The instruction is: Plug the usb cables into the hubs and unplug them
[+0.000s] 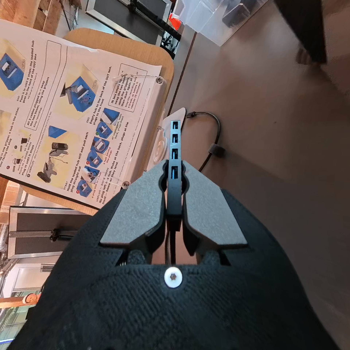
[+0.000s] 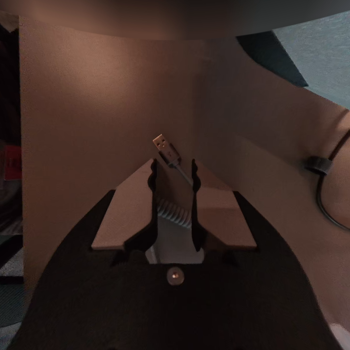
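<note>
Two grippers: one per wrist view, each over a brown worktop [image 1: 265, 151].
Left gripper [image 1: 174, 170]: jaws clamped on a black USB hub [image 1: 175, 151], gripped by its near half.
Hub position: lifted off the worktop, held lengthwise along the fingers, far end projecting past the fingertips.
Hub ports: four in a row on the upper face, all vacant, blue inside.
Hub lead: black cable [image 1: 214, 136] curving over the worktop beyond the hub, with a strap wrapped round it.
Right gripper [image 2: 174, 170]: jaws narrowly parted, closed on nothing.
USB plug [image 2: 165, 149]: silver, tilted up and to the left, just beyond the right fingertips, not gripped.
Plug cable [image 2: 184, 175]: pale, running from the plug back between the jaws, beside the right finger.
Instruction sheet [image 1: 72, 117]: printed, on a board left of the hub.
</note>
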Demonstrator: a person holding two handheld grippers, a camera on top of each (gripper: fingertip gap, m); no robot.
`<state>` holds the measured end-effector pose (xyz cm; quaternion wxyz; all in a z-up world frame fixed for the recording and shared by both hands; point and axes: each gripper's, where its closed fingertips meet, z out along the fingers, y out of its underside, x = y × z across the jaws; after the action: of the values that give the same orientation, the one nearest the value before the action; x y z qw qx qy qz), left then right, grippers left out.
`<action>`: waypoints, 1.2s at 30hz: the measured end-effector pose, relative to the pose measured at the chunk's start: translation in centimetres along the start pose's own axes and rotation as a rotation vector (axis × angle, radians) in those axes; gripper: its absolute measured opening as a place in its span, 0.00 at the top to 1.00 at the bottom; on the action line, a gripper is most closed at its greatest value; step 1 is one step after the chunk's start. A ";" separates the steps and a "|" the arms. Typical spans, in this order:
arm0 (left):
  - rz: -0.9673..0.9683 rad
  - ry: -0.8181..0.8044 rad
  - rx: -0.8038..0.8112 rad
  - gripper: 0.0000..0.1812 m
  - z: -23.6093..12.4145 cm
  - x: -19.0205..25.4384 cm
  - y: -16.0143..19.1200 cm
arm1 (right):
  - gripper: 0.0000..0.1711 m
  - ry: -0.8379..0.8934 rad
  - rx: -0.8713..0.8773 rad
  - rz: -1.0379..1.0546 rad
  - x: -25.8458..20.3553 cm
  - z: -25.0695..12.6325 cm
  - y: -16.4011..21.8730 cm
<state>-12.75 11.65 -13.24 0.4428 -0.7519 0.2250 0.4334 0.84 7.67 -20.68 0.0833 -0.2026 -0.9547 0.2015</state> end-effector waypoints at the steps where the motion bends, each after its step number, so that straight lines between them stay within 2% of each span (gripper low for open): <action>1: 0.001 0.001 -0.001 0.95 0.0 0.0 0.0 | 0.86 -0.017 0.032 0.006 0.0 0.2 -0.6; 3: 0.006 0.008 -0.006 0.95 0.1 0.2 0.2 | 0.91 0.023 0.051 0.033 1.1 0.5 -0.9; 6: 0.049 0.007 -0.029 0.95 0.4 0.5 0.7 | 0.92 0.206 0.073 0.131 5.0 0.3 -0.5; 8: 0.084 -0.002 -0.055 0.95 0.6 0.6 1.1 | 0.92 0.299 0.138 0.269 7.5 -0.3 0.0; 12: 0.220 -0.043 -0.156 0.95 1.5 0.6 2.4 | 0.92 0.333 0.292 0.590 10.9 -1.7 1.5; 16: 0.417 -0.082 -0.235 0.95 2.5 1.5 2.0 | 0.92 0.418 0.381 0.722 13.3 -3.8 2.7; 22: 0.499 -0.107 -0.256 0.96 2.7 2.4 0.2 | 0.92 0.443 0.371 0.742 13.3 -3.7 2.9; 36: 0.483 -0.098 -0.326 0.96 2.9 3.0 0.5 | 0.92 0.404 0.371 0.736 12.1 -3.3 1.8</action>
<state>-12.83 14.00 -16.67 0.2108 -0.7159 0.3032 0.5926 -8.68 15.40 -17.45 0.2255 -0.5452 -0.7315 0.3418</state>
